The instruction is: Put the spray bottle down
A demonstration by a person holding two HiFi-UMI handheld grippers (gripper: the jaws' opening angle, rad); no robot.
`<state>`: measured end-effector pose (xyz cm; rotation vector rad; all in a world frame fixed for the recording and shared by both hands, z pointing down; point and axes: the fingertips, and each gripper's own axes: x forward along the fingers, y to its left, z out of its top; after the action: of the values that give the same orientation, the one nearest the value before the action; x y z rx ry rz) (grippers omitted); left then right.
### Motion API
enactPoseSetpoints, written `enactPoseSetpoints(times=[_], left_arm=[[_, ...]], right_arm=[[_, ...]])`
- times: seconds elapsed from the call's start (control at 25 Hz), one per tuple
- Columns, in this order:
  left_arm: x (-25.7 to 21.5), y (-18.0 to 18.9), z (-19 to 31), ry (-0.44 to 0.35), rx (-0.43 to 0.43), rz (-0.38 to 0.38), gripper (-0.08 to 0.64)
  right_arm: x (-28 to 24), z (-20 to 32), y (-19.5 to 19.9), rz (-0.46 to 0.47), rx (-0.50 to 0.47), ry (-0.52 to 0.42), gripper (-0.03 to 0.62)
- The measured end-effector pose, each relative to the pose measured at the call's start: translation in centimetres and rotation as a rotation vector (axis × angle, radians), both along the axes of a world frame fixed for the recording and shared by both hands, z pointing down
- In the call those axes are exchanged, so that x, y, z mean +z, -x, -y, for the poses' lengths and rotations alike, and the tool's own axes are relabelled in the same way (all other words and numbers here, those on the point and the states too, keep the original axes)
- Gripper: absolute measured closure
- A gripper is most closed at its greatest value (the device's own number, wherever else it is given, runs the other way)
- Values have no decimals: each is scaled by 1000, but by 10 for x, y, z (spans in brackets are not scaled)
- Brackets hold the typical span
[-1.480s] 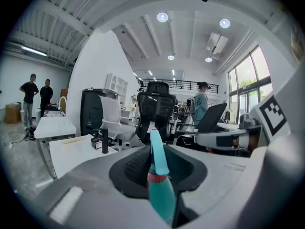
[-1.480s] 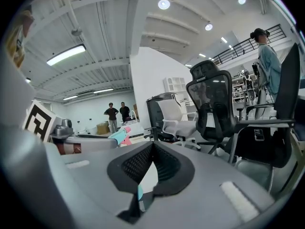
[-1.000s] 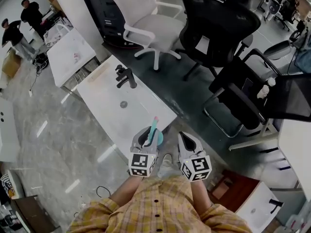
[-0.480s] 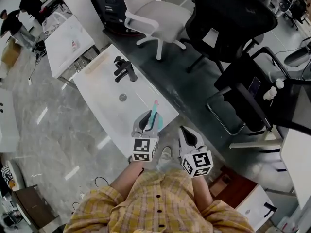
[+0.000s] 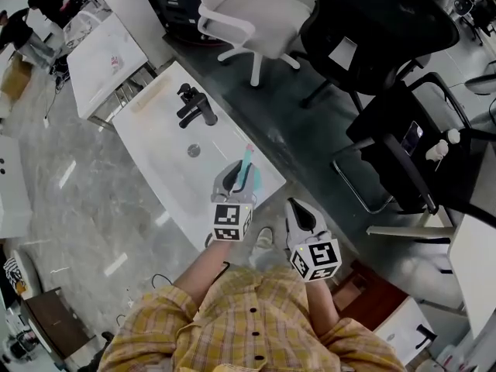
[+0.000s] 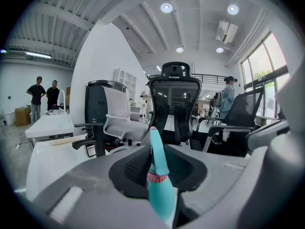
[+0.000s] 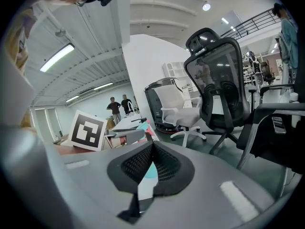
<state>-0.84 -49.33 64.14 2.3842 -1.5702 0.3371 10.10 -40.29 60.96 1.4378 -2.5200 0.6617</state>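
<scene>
A long white surface (image 5: 159, 157) carries a black faucet (image 5: 194, 107) and a small round drain (image 5: 194, 150). Beyond it stand a white office chair (image 5: 256, 10) and a black mesh office chair (image 5: 380, 29). The left gripper (image 5: 235, 183) is clamped on a slim teal spray bottle (image 5: 249, 169) with a pink tip, and holds it over the near end of the surface. The right gripper (image 5: 299, 209), just beside it, has its jaws together and empty.

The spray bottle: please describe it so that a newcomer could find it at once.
Find the long white table with the black tap. Over its near end, the left gripper grips a slim teal plastic spray bottle, the only teal thing there, pink-tipped.
</scene>
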Motion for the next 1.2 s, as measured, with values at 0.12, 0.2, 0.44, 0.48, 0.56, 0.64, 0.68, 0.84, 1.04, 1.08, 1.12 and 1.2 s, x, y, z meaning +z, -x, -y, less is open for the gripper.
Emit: enactPoseSetpoints(times=[0.12, 0.2, 0.44, 0.48, 0.56, 0.64, 0.68, 0.84, 1.04, 1.08, 1.12, 1.2], left_arm=[[3, 0, 10, -5, -2, 12, 469], [5, 0, 16, -8, -2, 18, 469], [12, -1, 27, -11, -4, 40, 468], [13, -1, 27, -8, -6, 43, 468], [17, -1, 27, -3, -7, 50, 466], [20, -2, 25, -5, -3, 53, 466], [22, -2, 24, -8, 1, 55, 465], [26, -6, 18, -2, 26, 61, 462], [27, -12, 16, 9, 43, 55, 433], [26, -12, 16, 11, 41, 57, 431], [26, -13, 15, 13, 39, 59, 431], [24, -14, 13, 14, 37, 60, 415]], right_arm=[[5, 3, 0, 2, -2, 14, 591], [10, 4, -1, 1, -2, 22, 591], [17, 8, -3, 8, -8, 36, 591], [18, 9, -4, 8, -7, 37, 591], [20, 10, -6, 7, -6, 40, 591], [21, 10, -8, 9, -2, 38, 591], [21, 10, -9, 10, 1, 35, 591], [17, 11, -10, 16, 3, 22, 591], [14, 11, -13, 17, 7, 13, 591], [13, 10, -13, 17, 8, 11, 591], [12, 9, -13, 16, 8, 9, 591], [9, 7, -14, 15, 10, 4, 591]])
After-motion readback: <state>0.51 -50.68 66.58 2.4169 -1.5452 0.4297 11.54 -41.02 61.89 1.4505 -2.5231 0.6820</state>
